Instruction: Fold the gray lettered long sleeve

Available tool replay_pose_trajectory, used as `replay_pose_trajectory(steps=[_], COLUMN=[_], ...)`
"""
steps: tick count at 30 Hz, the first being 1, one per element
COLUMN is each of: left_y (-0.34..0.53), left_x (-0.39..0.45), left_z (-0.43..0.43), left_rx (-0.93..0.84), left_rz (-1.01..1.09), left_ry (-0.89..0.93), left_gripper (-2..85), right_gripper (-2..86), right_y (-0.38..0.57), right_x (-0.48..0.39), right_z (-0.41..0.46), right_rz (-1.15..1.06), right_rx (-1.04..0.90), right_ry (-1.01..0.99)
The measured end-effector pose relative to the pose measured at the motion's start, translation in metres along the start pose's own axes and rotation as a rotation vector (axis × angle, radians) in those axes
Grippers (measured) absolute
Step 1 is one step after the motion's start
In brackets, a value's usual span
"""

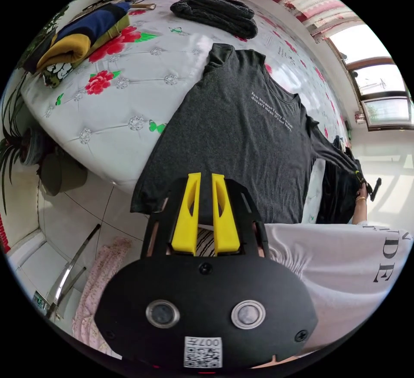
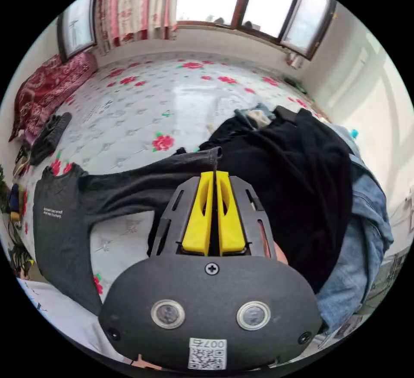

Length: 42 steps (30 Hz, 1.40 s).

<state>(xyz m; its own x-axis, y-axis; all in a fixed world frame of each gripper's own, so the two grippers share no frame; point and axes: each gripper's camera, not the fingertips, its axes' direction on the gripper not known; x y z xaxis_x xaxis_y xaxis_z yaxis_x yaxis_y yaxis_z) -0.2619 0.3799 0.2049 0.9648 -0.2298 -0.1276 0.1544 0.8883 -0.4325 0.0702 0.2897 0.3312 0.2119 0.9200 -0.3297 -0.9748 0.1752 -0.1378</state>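
Note:
The gray long sleeve shirt (image 1: 241, 136) with small white lettering lies flat, front up, on the flowered bed. My left gripper (image 1: 206, 174) sits at the shirt's bottom hem, its yellow jaws nearly together with gray fabric between them. One sleeve (image 2: 142, 184) is stretched out sideways across the bed. My right gripper (image 2: 215, 173) is shut on the cuff (image 2: 214, 154) of that sleeve, which sticks up past the jaw tips. In the left gripper view the right gripper (image 1: 366, 186) and a hand show at the sleeve's far end. The other sleeve is folded near the collar (image 1: 222, 52).
A black garment (image 2: 293, 179) and blue jeans (image 2: 366, 223) are heaped beside the stretched sleeve. A folded dark item (image 1: 215, 14) and a stack of folded clothes (image 1: 82, 37) lie further along the bed (image 1: 129, 93). A potted plant (image 1: 26, 145) stands on the tiled floor.

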Motion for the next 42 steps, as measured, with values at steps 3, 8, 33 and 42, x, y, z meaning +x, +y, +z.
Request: replay_pose_trajectory(steps=[3,8,33,42], left_y=[-0.02,-0.051,-0.12,-0.106], left_x=[-0.006,-0.025,0.038,0.031], left_z=[-0.001,-0.015,0.031,0.036], left_rx=[0.012,0.07,0.223,0.224], left_rz=[0.026,0.053,0.577,0.689], left_ry=[0.03,0.071,0.057,0.091], left_gripper=[5.2,5.9,1.0,2.7], right_gripper=[1.1,2.0,7.4,2.6], right_y=[0.036,0.12,0.066,0.077], right_x=[0.089,0.118,-0.61,-0.731], right_z=[0.001,-0.028,0.081,0.213], right_rz=[0.158,0.28,-0.751,-0.938], right_rx=[-0.135,-0.067,-0.279,-0.579], right_ry=[0.054,-0.008,-0.615,-0.392])
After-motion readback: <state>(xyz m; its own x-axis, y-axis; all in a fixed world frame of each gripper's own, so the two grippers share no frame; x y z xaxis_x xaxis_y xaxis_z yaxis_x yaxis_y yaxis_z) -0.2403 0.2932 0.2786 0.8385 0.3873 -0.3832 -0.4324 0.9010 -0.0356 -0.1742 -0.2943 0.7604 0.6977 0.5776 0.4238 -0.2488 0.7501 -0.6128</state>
